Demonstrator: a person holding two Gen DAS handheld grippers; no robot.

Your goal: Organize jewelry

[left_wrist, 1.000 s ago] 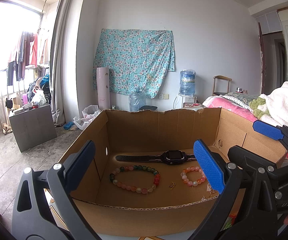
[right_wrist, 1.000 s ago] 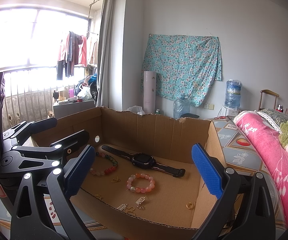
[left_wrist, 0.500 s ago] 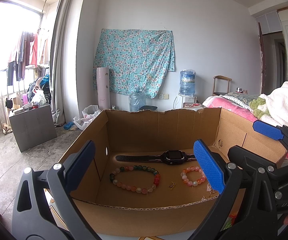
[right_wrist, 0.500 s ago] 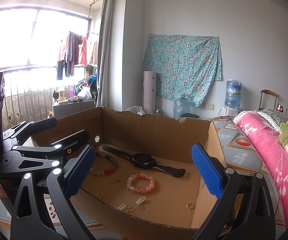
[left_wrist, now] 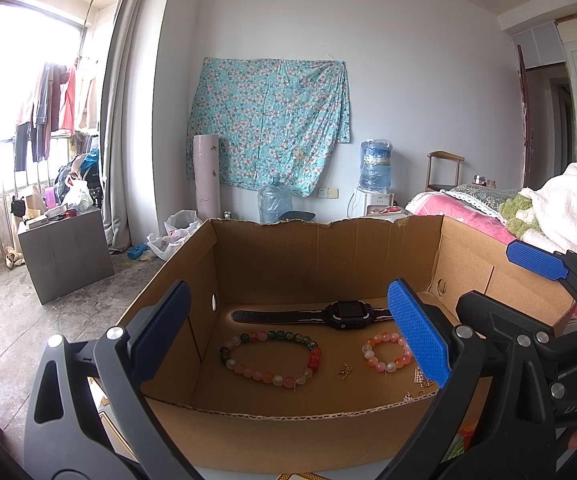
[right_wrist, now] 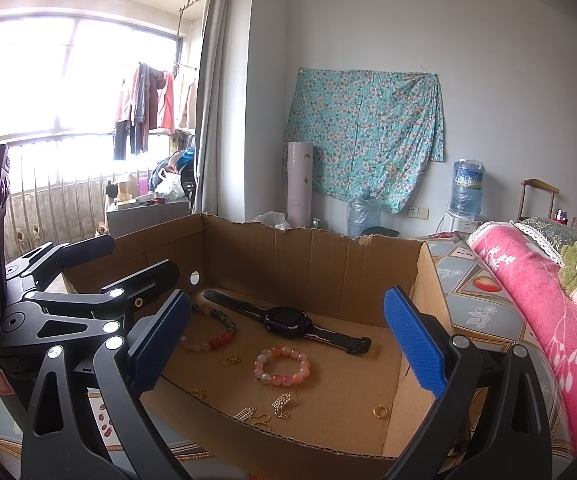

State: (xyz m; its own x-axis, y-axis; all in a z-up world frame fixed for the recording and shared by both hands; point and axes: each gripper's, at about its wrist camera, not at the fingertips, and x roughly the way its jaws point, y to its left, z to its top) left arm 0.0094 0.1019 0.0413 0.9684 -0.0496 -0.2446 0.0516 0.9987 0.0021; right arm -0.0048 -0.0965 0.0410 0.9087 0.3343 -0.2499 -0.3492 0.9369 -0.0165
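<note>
My left gripper (left_wrist: 288, 340) and my right gripper (right_wrist: 284, 344) both hang in front of the open brown cardboard box (right_wrist: 312, 256), blue pads wide apart, holding nothing. All the jewelry lies on the box floor. The black wristwatch with its long rubbery strap (right_wrist: 286, 318) is the heaviest piece, I judge; its stiff case gives the surest hold, the strap would flop. The large bracelet of green, pink and red beads (left_wrist: 270, 354) and the small pink and orange bead bracelet (right_wrist: 282, 365) look light and limp, their round glossy beads slippery, so I would pinch across one side of the loop. The small gold charms (right_wrist: 276, 406) and the plain gold ring (right_wrist: 379, 411) lie flat and thin, hard to get pads under. The box's near wall cuts off some charms in my left view, and their shapes are too small to read.
</note>
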